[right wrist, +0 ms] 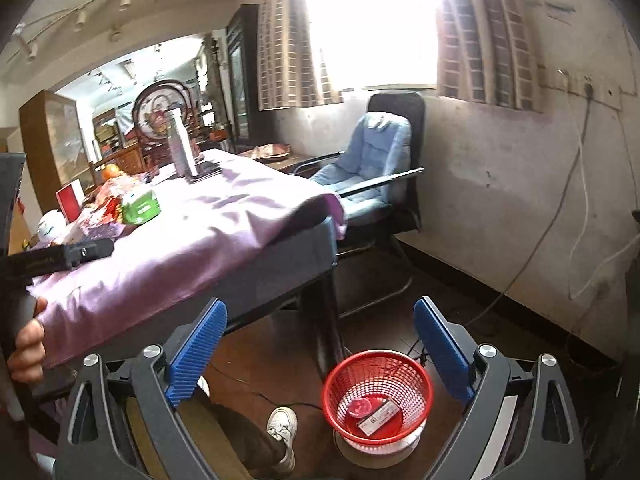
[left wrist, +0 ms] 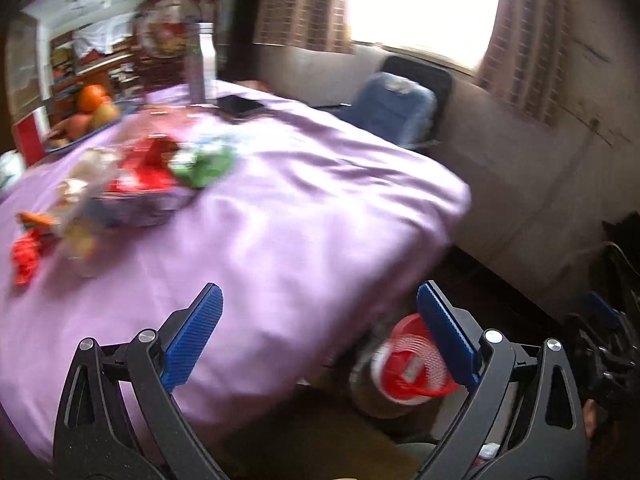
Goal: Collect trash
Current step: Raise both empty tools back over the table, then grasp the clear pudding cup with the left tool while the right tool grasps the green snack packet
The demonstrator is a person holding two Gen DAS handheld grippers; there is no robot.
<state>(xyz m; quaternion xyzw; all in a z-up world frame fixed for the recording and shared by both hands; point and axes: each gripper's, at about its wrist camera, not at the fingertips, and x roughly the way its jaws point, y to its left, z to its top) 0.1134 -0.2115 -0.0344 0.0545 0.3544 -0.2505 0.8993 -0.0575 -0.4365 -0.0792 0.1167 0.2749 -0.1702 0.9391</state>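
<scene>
A red mesh trash basket stands on the floor by the table leg, with a few pieces of trash inside; it also shows blurred in the left wrist view. My left gripper is open and empty above the purple-covered table's near edge. My right gripper is open and empty, above the floor near the basket. Wrappers lie on the table's far left: red ones, a green pack, a pile in a bowl. The green pack shows in the right view.
A metal bottle and a dark phone sit at the table's far end. A fruit bowl is at the far left. A blue-cushioned chair stands by the window wall. Cables run along the floor. The person's shoe is beside the basket.
</scene>
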